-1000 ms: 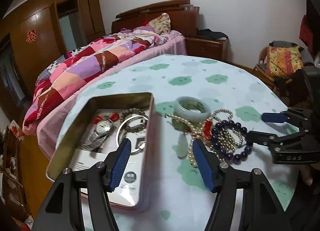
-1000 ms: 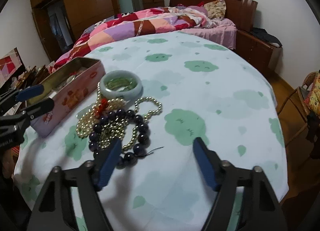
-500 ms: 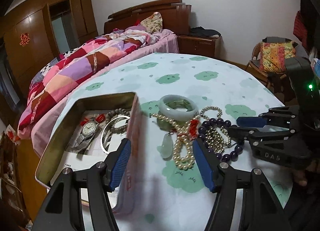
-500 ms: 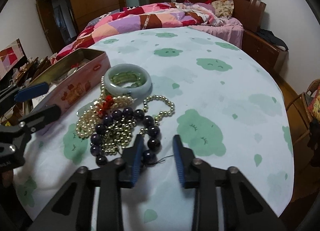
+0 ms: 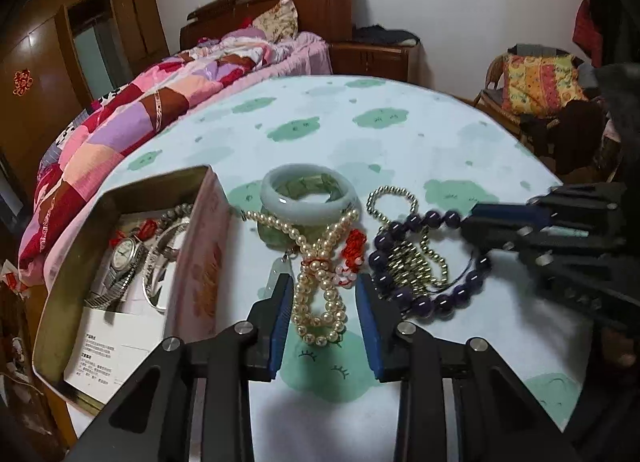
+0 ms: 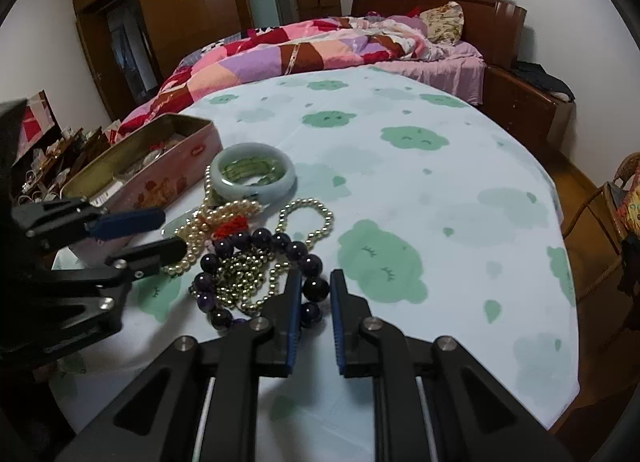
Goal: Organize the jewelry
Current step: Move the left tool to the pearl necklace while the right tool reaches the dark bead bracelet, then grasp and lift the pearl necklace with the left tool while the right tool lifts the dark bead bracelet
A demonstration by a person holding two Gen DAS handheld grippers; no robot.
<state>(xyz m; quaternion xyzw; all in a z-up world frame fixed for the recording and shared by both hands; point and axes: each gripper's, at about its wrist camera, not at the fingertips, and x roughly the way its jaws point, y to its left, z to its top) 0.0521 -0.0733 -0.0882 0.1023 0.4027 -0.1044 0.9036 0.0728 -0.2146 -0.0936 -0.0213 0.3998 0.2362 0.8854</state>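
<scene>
A pile of jewelry lies on the round table beside an open tin box (image 5: 200,262) (image 6: 176,177). It holds a jade bangle (image 5: 308,197) (image 6: 253,175), a pearl necklace (image 5: 320,294) (image 6: 192,246), a gold bead chain (image 5: 412,258) (image 6: 308,217) and a dark purple bead bracelet (image 5: 420,302) (image 6: 248,242). My left gripper (image 5: 323,290) is partly closed, its fingers either side of the pearl necklace. My right gripper (image 6: 316,282) has narrowed around a purple bead; its fingers (image 5: 500,217) show in the left wrist view.
The tin holds a wristwatch (image 5: 120,262), a silver bangle (image 5: 160,262) and a card. The table (image 6: 420,181) has a pale cloth with green clouds. A bed (image 6: 320,45) stands behind it and a chair (image 5: 540,89) at the right.
Both grippers moved in on the pile and narrowed. The left fingers now flank the pearls. The right fingers closed from wide open to a narrow gap around a purple bead.
</scene>
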